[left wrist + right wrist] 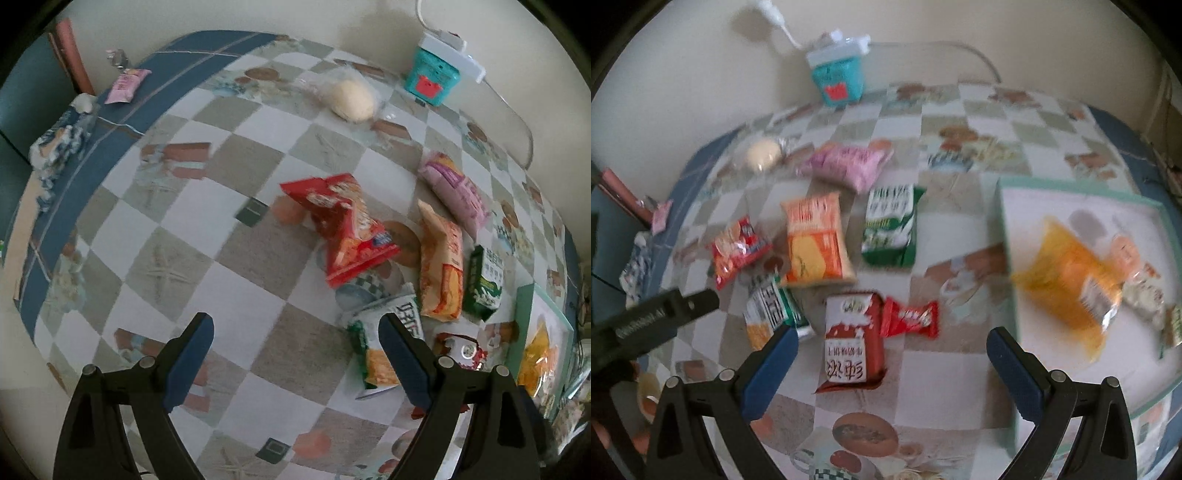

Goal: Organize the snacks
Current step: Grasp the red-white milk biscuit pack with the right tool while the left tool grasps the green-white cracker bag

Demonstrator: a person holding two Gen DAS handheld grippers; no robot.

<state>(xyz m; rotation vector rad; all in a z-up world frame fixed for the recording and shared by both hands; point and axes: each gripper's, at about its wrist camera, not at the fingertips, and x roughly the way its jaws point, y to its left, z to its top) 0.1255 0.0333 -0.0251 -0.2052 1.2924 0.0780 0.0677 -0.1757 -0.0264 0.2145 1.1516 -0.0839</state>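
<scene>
1. We hold the left gripper [295, 358] above the checkered tablecloth [177, 236], its blue pads spread wide with nothing between them.
2. We hold the right gripper [892, 360] over the same table, jaws equally wide apart and empty; the red-and-white carton [851, 347] lies on the cloth below the gap.
3. The snacks lie scattered on the table: a red chip bag [347, 229], an orange bag [441, 273], a pink bag [456, 192], a green carton [484, 282] and a green-and-white packet [373, 343] just beside the left gripper's right pad.
4. A small red packet [912, 319] touches the red-and-white carton.
5. A mint-rimmed tray [1071, 188] sits at the right, holding a yellow bag [1067, 280].
6. A teal box [430, 75] stands by the wall, well apart from the snacks.
</scene>
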